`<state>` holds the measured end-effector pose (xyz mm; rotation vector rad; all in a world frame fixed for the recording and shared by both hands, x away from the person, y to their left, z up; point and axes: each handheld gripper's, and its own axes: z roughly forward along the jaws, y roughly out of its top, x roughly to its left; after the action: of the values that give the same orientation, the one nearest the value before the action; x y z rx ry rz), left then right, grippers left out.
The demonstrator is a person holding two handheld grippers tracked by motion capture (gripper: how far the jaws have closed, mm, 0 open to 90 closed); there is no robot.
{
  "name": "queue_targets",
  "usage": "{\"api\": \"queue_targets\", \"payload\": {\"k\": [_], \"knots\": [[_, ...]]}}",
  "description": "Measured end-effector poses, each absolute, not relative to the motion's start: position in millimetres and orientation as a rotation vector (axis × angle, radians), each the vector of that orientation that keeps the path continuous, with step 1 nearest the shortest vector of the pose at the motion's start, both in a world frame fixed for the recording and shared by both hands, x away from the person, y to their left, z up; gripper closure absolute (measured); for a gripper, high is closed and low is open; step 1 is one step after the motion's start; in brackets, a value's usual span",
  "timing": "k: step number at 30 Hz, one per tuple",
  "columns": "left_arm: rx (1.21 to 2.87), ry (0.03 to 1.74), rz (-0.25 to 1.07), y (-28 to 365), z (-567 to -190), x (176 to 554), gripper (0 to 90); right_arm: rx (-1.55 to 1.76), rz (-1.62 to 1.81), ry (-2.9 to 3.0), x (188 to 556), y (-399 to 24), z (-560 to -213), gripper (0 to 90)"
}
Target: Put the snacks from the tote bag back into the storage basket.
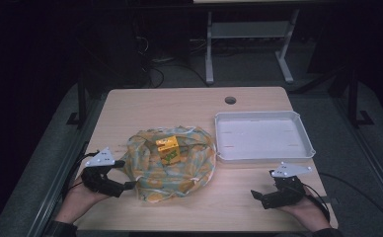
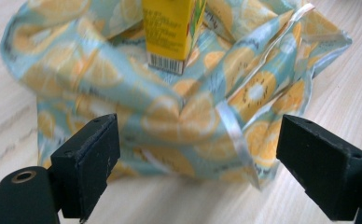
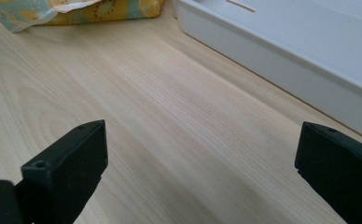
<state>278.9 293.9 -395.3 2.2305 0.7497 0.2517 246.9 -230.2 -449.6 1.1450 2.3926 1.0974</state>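
From the high view I have the left gripper (image 1: 125, 174) sitting at the table's (image 1: 179, 106) near-left, with the fruit-print bag (image 1: 172, 165) right at its tips, at about 2 o'clock from my hand. Through the left gripper view my jaws stand wide apart with nothing between them, and the bag (image 2: 179, 107) fills the space just ahead at 12 o'clock, its near edge close to the jaw tips but not pinched. I cannot tell whether it touches them. A yellow carton (image 2: 172, 32) stands on the bag's cloth, barcode end toward me; from above the carton (image 1: 169, 149) sits near the bag's centre.

My right gripper (image 1: 256, 195) rests at the near-right of the table, well apart from the bag, which lies at roughly 10 o'clock from it. In the right gripper view the jaws are spread wide over bare wood, with a corner of the bag (image 3: 76, 11) far off at 11 o'clock and the white tray's (image 3: 281, 60) wall running off at 1 o'clock. From above, the tray (image 1: 263, 157) lies just beside the bag, at its 3 o'clock.
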Motion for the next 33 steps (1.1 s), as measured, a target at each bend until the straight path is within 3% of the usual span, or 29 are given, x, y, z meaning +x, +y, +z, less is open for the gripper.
{"api": "queue_targets", "payload": {"k": [33], "knots": [[2.257, 0.578, 0.301, 237.1, -361.1, 333.8, 12.9, 1.126, 1.088, 2.441, 250.7, -226.2, -451.1, 2.2]]}}
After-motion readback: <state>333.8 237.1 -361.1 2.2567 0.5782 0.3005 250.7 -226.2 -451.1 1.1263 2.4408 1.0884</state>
